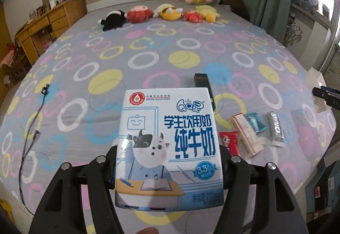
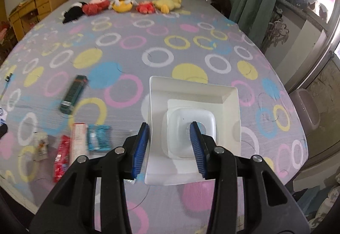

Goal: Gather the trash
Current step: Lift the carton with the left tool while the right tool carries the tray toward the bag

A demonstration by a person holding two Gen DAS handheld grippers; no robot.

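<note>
Here, milk carton [image 1: 169, 149] clamped between left claw [image 1: 169, 161]

The left gripper [image 1: 169, 161], tilted downward, clamps a milk carton [image 1: 169, 144]; the right gripper [image 2: 170, 144], likewise tilted, apparently pinches a white tray's [image 2: 231, 110] wall.

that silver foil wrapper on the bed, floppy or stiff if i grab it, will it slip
The silver wrapper lies flat and creased, so it is probably floppy and very light. Its shiny film may slip between tongs. Flat on the soft bedsheet, its edge could be hard to catch.
</note>
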